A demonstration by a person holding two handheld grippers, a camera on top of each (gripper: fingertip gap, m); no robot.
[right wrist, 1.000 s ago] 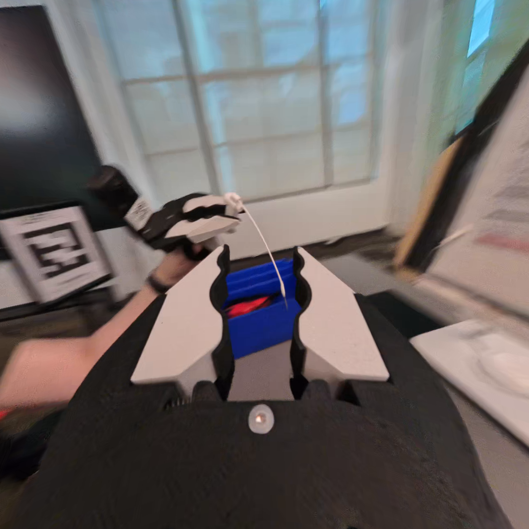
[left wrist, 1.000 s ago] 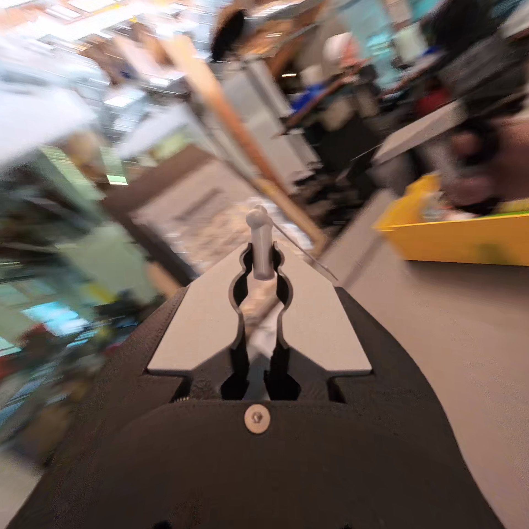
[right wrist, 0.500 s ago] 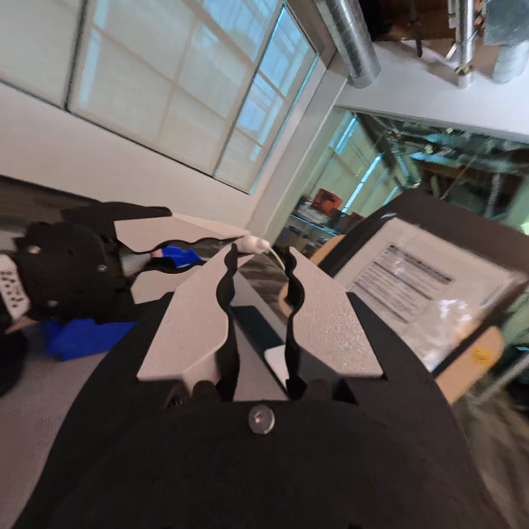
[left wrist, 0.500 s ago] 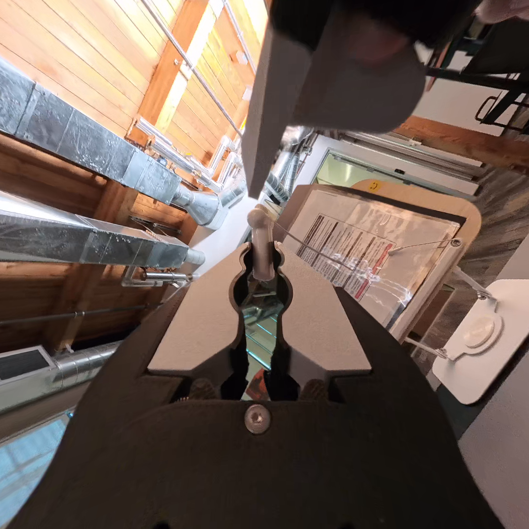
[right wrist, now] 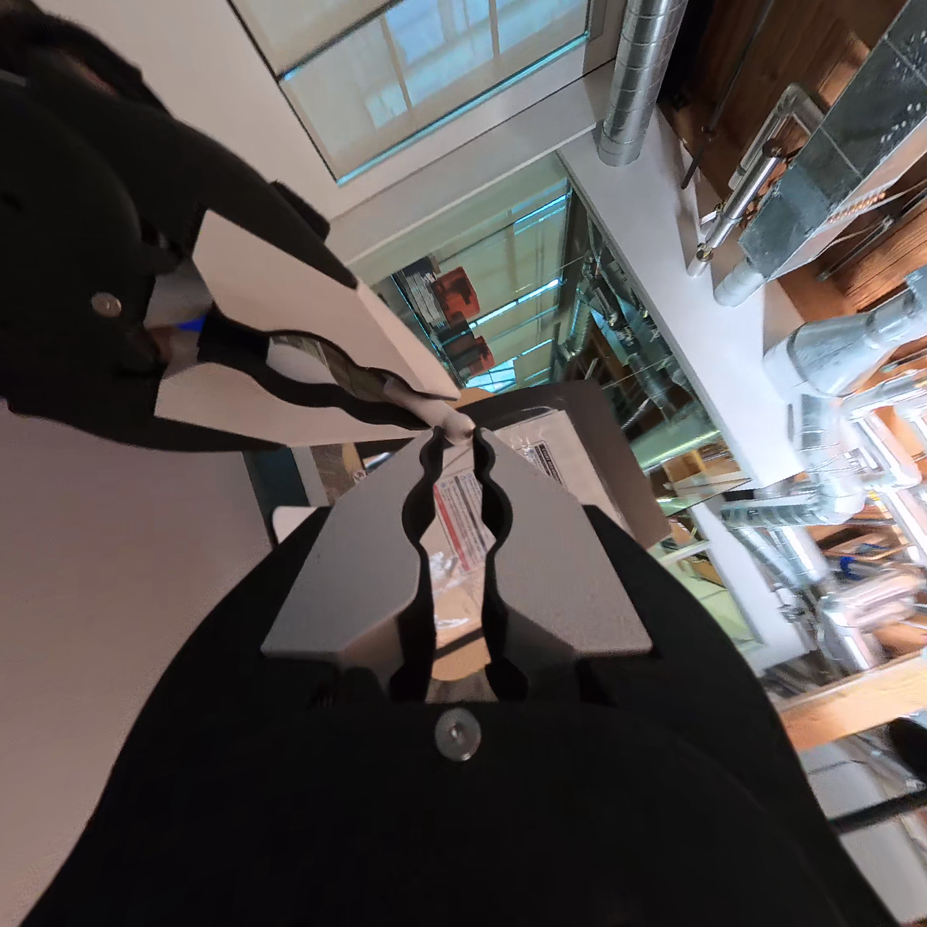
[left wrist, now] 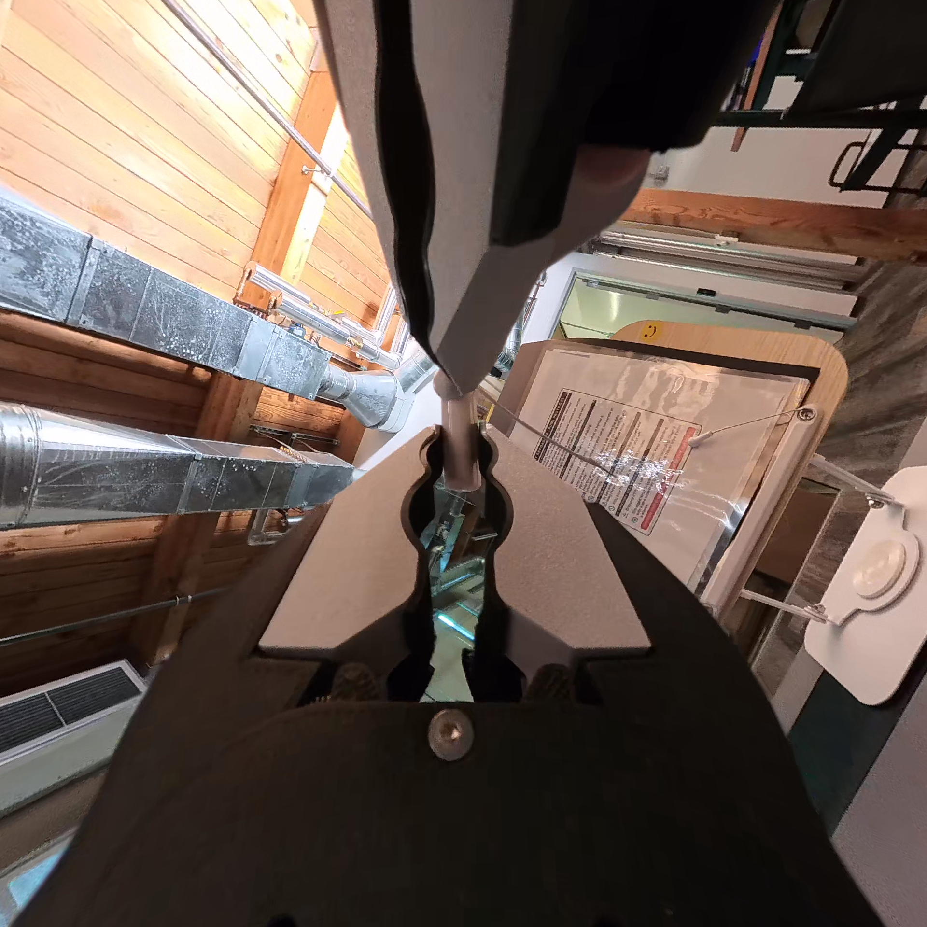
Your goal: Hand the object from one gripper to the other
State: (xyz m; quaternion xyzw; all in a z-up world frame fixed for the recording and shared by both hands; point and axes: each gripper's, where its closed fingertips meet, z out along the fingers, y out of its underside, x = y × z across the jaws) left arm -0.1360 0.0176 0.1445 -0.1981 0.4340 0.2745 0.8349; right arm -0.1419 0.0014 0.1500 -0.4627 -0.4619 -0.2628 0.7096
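Small white plastic peg with thin cord (left wrist: 459,454) is clamped in left gripper (left wrist: 459,441), its head now pinched between tips of right gripper (right wrist: 454,435), which were apart earlier.

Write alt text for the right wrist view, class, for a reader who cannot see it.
The right gripper closes its fingertips around the rounded end of a small white plug, which the left gripper, reaching in from the left, also clamps. Behind are windows and silver ceiling ducts.
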